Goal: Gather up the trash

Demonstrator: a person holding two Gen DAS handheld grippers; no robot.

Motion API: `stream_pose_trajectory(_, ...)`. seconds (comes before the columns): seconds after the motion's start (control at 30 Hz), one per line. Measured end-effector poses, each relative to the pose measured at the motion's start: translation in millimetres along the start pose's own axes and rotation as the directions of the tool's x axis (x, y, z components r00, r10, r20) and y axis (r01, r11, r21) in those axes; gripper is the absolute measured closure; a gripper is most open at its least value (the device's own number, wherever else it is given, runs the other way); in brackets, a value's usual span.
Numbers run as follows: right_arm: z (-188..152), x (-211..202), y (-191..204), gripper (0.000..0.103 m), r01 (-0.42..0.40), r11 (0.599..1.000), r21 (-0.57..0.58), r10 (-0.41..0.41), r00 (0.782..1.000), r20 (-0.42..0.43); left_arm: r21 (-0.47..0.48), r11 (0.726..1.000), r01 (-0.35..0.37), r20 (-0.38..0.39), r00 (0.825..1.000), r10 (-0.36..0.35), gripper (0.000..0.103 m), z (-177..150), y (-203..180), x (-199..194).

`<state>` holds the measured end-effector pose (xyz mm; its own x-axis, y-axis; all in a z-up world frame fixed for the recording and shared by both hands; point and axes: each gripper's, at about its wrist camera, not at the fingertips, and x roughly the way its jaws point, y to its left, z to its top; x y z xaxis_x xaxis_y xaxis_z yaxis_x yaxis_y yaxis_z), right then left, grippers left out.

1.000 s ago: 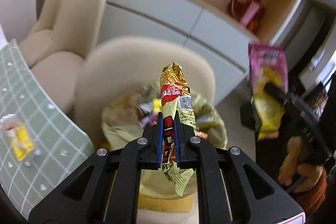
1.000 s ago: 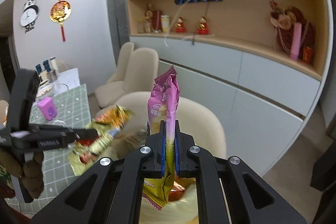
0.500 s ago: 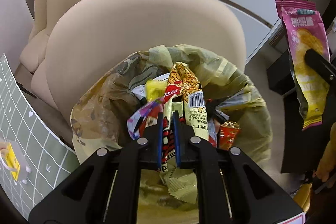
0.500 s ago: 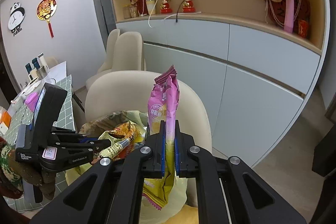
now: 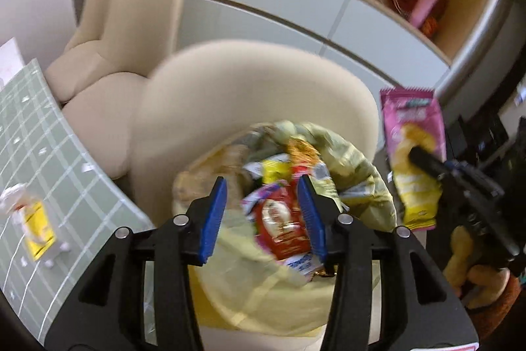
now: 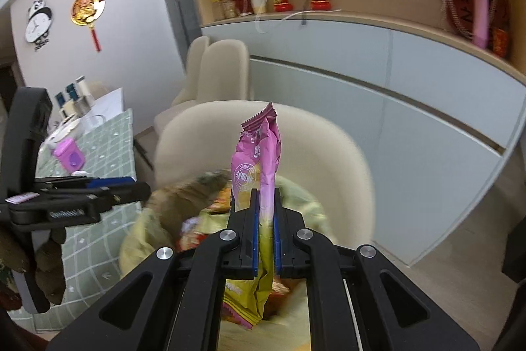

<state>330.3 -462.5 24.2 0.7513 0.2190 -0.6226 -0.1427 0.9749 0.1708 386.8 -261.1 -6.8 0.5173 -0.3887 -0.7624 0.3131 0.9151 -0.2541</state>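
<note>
Left wrist view: the left gripper [image 5: 263,213] is spreading its blue-padded fingers [image 5: 213,216] above the crumpled yellow plastic trash bag [image 5: 263,301], gripping nothing. Right wrist view: the right gripper [image 6: 265,231] is clamping the pink-and-yellow foil snack packet [image 6: 259,166] upright over that bag.

We see a pink-and-yellow snack bag [image 6: 259,173], a pale yellow trash bag [image 5: 263,295] holding red and gold wrappers [image 5: 282,219], beside a green grid-patterned tablecloth [image 5: 49,153] and cream chair [image 5: 230,87].

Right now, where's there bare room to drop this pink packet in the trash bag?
The trash bag is crowded in the middle with wrappers. Barest patch: the yellow liner by the near rim, below the left tool. The right tool holds the pink packet.
</note>
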Motion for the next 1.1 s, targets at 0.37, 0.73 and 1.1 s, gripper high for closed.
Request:
stream_pose_trajectory(0.37,-19.4,102.7,57.1,0.095,-0.114,0.986,-0.119,0.068,0.941,-0.333,-0.178,0.975,-0.136,0.044,0.988,0.146,0.059,-45.1,55.6,-69.3)
stream_pose_trajectory(0.73,-38.2,113.0,61.6,0.095,-0.220,0.961,-0.166,0.131,0.895,-0.426,-0.290,0.918,-0.270,0.006,0.959,0.284,0.059,-106.4,94.8,-113.8)
stream_pose_trajectory(1.1,-38.3,38.0,61.6,0.039,-0.110,0.987,-0.114,0.083,0.972,-0.220,-0.291,0.916,-0.276,0.093,0.945,0.314,0.036,-137.8,105.3,-165.2)
